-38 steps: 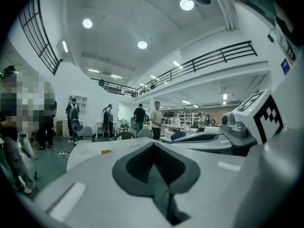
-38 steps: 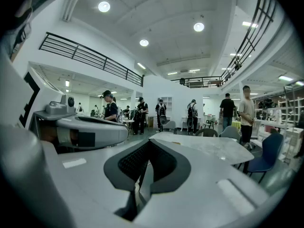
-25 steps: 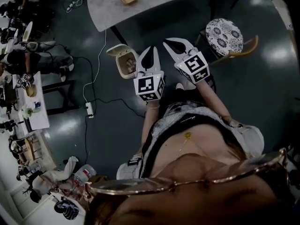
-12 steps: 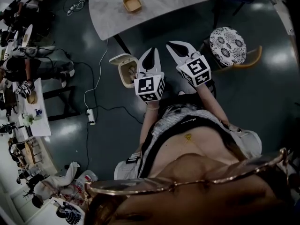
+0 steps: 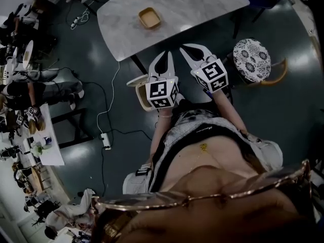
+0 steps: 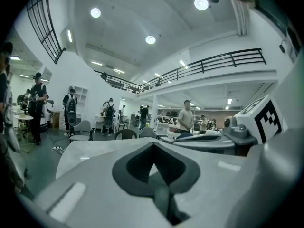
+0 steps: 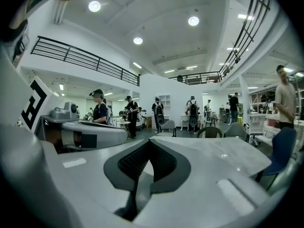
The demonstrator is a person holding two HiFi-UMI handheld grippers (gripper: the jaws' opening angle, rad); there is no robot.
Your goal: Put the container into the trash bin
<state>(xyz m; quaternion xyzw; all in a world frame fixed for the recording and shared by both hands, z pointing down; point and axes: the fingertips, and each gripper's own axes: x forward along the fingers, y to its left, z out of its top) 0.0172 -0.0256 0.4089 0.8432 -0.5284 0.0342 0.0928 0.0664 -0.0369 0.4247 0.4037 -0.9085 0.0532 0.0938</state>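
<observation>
The container (image 5: 150, 17) sits on the bench (image 5: 202, 9) at the top of the frame, well beyond my left gripper (image 5: 162, 55) and right gripper (image 5: 194, 48), jaws pressed together on nothing; reaching it unopened, I might shove it off, away from the bin (image 5: 142, 94).

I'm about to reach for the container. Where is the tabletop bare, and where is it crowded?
The table is bare all round the container, widest to its right. Crowded off the near edge: the trash bin stands by the table's edge, partly behind the left claw, and the patterned stool stands beside the right claw.
</observation>
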